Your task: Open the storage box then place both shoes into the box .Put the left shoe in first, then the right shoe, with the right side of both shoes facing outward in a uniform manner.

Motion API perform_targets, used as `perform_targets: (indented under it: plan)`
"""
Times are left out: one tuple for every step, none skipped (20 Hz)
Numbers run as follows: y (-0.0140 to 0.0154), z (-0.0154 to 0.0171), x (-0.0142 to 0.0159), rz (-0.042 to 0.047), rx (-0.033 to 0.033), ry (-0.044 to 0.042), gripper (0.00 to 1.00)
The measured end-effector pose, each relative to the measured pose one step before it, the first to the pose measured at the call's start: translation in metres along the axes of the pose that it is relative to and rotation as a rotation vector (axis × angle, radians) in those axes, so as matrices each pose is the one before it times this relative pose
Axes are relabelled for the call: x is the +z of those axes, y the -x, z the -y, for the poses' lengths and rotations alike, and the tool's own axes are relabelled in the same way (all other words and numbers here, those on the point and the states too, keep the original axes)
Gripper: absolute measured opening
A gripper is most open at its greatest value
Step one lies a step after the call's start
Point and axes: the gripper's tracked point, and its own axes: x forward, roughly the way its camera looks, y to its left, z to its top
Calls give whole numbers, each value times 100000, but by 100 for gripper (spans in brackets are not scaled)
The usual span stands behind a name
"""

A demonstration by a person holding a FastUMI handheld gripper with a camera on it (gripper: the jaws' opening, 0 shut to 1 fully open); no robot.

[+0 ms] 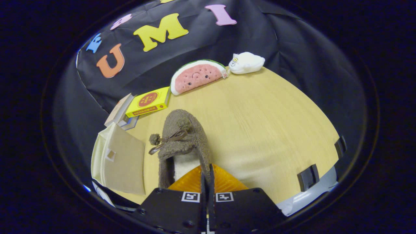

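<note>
One slipper (182,143), toe pointing away, heel rim between closed fingers (207,177).

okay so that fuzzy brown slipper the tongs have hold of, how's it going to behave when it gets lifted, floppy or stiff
Probably soft and somewhat floppy: the brown slipper looks like thick fleece, and the tongs are shut on just the thin rim at its heel, so the toe may droop. Likely light for its size. The fuzzy surface should resist slipping, and the bow cords and pompom may dangle.
</note>
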Motion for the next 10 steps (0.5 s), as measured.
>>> perform_targets:
  plan:
    - [1024,-1372,308,969,2007,722,3]
    - [985,-1469,285,1093,2190,690,3]
    - [983,-1674,325,1572,2220,-73,3]
    - [759,-1571,271,1828,1497,488,3]
    - [588,-1695,279,1939,1495,1292,3]
    - [406,-1769,164,1431,1781,1091,3]
    - [150,-1994,127,818,2381,104,3]
    - [-88,-2126,-200,-26,2820,951,3]
    - [-254,-1922,-265,-589,2488,1569,3]
    - [-599,-1997,-45,-698,1543,1428,3]
